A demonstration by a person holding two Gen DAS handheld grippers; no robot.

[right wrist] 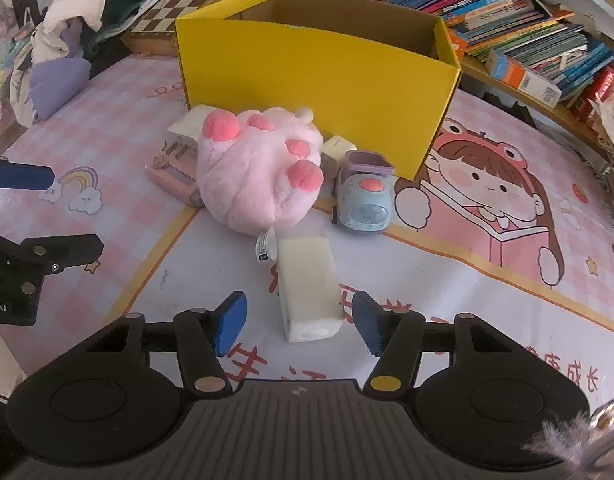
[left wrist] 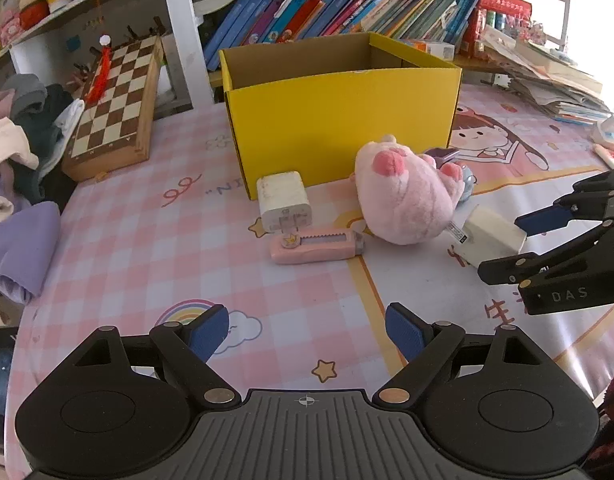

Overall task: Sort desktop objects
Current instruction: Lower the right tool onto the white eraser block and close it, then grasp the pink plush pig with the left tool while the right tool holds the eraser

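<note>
- Since the cream block lies on the desk between the spread pads of our right gripper, neither pad touching it, we judge the step in hand to be the reach for the first pick; the block sits in the middle of the desk, just in front of the pink plush toy.
- Next, we think, the right jaws must close across the block's narrow sides, lift it, and carry it over the near wall of the yellow box.
- Our left gripper hangs released over bare desk, grasping nothing.
- The left view alone shows the white charger and the pink pen case whole (the plush half hides them from the right).
- Only the right view shows the blue toy car clearly.
</note>
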